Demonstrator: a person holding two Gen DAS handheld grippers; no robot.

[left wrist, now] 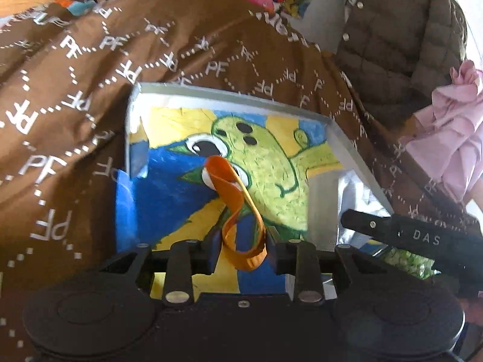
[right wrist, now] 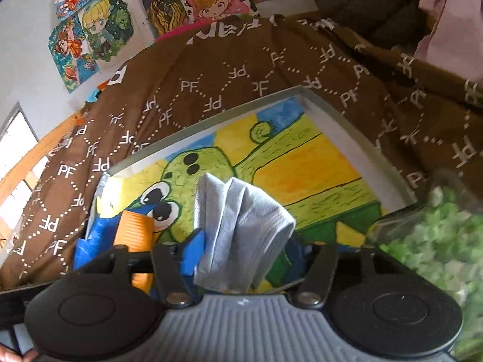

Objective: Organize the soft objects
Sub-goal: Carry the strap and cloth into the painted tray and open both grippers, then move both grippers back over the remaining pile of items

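Observation:
My left gripper (left wrist: 241, 247) is shut on an orange elastic band (left wrist: 235, 193), whose loop hangs over a painted tray (left wrist: 232, 95) with a green cartoon creature. My right gripper (right wrist: 241, 250) is shut on a pale grey-blue cloth (right wrist: 241, 226), held over the same tray (right wrist: 211, 120). The right gripper's black body (left wrist: 416, 235) shows at the right of the left wrist view. An orange ribbed object (right wrist: 135, 226) and blue fabric (right wrist: 90, 241) lie at the tray's left side in the right wrist view.
The tray rests on a brown blanket (left wrist: 75, 90) printed with white "PF" letters. A dark quilted jacket (left wrist: 401, 45) and pink ruffled fabric (left wrist: 452, 138) lie at the right. A bag of green pieces (right wrist: 437, 241) sits at the tray's right. Cartoon posters (right wrist: 99, 24) hang on the wall.

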